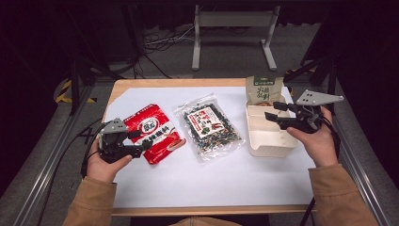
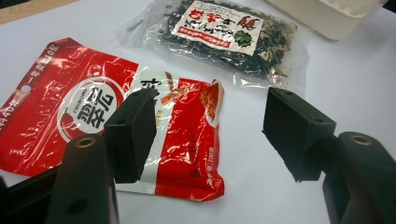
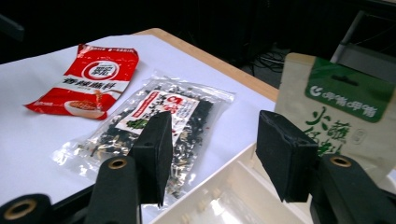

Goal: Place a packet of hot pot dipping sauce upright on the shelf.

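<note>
A red seasoning packet [image 1: 155, 132] lies flat on the left of the white sheet, and a clear bag of dark dried pieces [image 1: 209, 126] lies in the middle. A white compartment tray [image 1: 270, 146] sits at the right, with a beige and green pouch [image 1: 263, 89] leaning at its far end. My left gripper [image 1: 140, 141] is open, low over the red packet's [image 2: 60, 107] near right corner, with nothing between its jaws [image 2: 210, 135]. My right gripper [image 1: 275, 111] is open above the tray [image 3: 233, 191], beside the pouch [image 3: 341, 112], facing the clear bag [image 3: 154, 121].
The white sheet [image 1: 211, 179] covers a wooden table whose edge [image 1: 179, 83] shows at the back. Metal rails run along both sides, and a grey stand [image 1: 233, 28] with cables sits on the floor behind. Bare sheet lies in front of the packets.
</note>
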Action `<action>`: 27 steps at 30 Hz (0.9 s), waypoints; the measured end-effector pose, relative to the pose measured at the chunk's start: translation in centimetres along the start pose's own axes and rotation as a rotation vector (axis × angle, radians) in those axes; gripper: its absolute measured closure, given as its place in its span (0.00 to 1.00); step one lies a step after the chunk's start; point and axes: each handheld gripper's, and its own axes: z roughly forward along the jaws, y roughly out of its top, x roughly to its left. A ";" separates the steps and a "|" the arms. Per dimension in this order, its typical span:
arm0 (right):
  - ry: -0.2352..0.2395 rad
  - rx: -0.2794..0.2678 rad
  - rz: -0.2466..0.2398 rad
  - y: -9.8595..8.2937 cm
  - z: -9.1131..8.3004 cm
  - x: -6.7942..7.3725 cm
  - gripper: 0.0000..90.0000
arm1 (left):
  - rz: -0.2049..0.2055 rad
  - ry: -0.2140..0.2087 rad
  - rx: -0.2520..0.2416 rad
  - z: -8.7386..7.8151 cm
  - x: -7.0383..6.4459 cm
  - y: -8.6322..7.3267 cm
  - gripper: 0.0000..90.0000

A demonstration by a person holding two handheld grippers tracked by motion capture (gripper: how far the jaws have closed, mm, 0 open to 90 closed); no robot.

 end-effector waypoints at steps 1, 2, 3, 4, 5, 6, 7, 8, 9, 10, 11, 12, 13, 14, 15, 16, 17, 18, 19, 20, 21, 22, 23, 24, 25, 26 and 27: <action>0.000 0.001 -0.004 -0.1 0.0 0.2 0.51 | -0.005 0.005 0.004 0.0 0.1 0.0 0.38; 0.004 -0.003 -0.009 -0.2 0.1 0.5 0.51 | -0.013 0.008 0.008 0.0 0.1 -0.1 0.37; 0.010 -0.009 -0.014 -0.4 0.2 0.7 0.50 | -0.011 0.015 0.012 0.0 0.2 -0.1 0.37; 0.016 -0.014 -0.019 -0.5 0.4 0.9 0.50 | -0.017 0.015 0.013 0.0 0.3 -0.1 0.36; 0.020 -0.016 -0.025 -0.7 0.5 1.1 0.50 | -0.019 0.018 0.012 -0.1 0.4 0.0 0.36; 0.022 -0.019 -0.022 -0.9 0.6 1.3 0.50 | -0.019 0.021 0.014 -0.1 0.5 0.0 0.35; 0.027 -0.023 -0.016 -1.0 0.7 1.4 0.50 | -0.020 0.025 0.011 -0.2 0.6 0.0 0.35; 0.034 -0.031 -0.011 -1.2 0.7 1.5 0.50 | -0.032 0.021 0.013 -0.2 0.7 0.0 0.35; 0.040 -0.038 -0.006 -1.3 0.8 1.6 0.50 | -0.031 0.021 0.012 -0.2 0.8 0.0 0.35; 0.043 -0.038 -0.006 -1.4 0.9 1.6 0.50 | -0.029 0.021 0.003 -0.3 0.9 -0.1 0.35; 0.048 -0.028 -0.006 -1.4 0.9 1.7 0.50 | -0.031 0.020 -0.002 -0.3 1.1 -0.1 0.36; 0.048 -0.029 -0.008 -1.4 0.9 1.8 0.50 | -0.031 0.020 -0.002 -0.3 1.1 -0.1 0.37; 0.050 -0.032 -0.005 -1.4 0.9 1.8 0.50 | -0.032 0.021 -0.002 -0.4 1.3 0.0 0.37; 0.053 -0.032 -0.006 -1.5 0.9 1.9 0.50 | -0.032 0.021 -0.002 -0.4 1.3 0.0 0.37; 0.053 -0.032 -0.006 -1.5 0.9 1.9 0.50 | -0.041 0.026 0.001 -0.5 1.5 0.0 0.37; 0.055 -0.031 -0.009 -1.5 0.9 2.1 0.49 | -0.040 0.032 -0.005 -0.5 1.7 0.1 0.36; 0.058 -0.028 -0.012 -1.5 1.0 2.2 0.49 | -0.050 0.034 -0.005 -0.6 1.8 0.2 0.34; 0.061 -0.025 -0.016 -1.5 1.0 2.4 0.49 | -0.058 0.042 -0.010 -0.8 2.0 0.4 0.33; 0.064 -0.023 -0.019 -1.6 1.0 2.5 0.49 | -0.054 0.060 -0.019 -1.0 2.1 0.7 0.32; 0.074 -0.018 -0.020 -1.7 1.0 2.7 0.50 | -0.057 0.063 -0.022 -1.2 2.3 0.8 0.31; 0.085 -0.014 -0.018 -1.7 1.1 2.8 0.50 | -0.057 0.063 -0.027 -1.3 2.5 1.0 0.31; 0.090 -0.012 -0.023 -1.8 1.1 2.9 0.50 | -0.061 0.062 -0.030 -1.5 2.6 1.1 0.30; 0.095 -0.007 -0.022 -1.9 1.2 3.1 0.50 | -0.063 0.071 -0.036 -1.6 2.9 1.2 0.29; 0.100 -0.004 -0.026 -1.9 1.2 3.3 0.50 | -0.067 0.081 -0.038 -1.8 3.2 1.2 0.29; 0.105 -0.004 -0.026 -1.9 1.3 3.4 0.50 | -0.076 0.084 -0.041 -1.9 3.5 1.2 0.29; 0.108 -0.005 -0.027 -1.9 1.3 3.5 0.50 | -0.085 0.089 -0.044 -1.9 3.8 1.2 0.29; 0.114 -0.005 -0.028 -1.9 1.3 3.6 0.50 | -0.094 0.093 -0.044 -1.9 4.2 1.1 0.28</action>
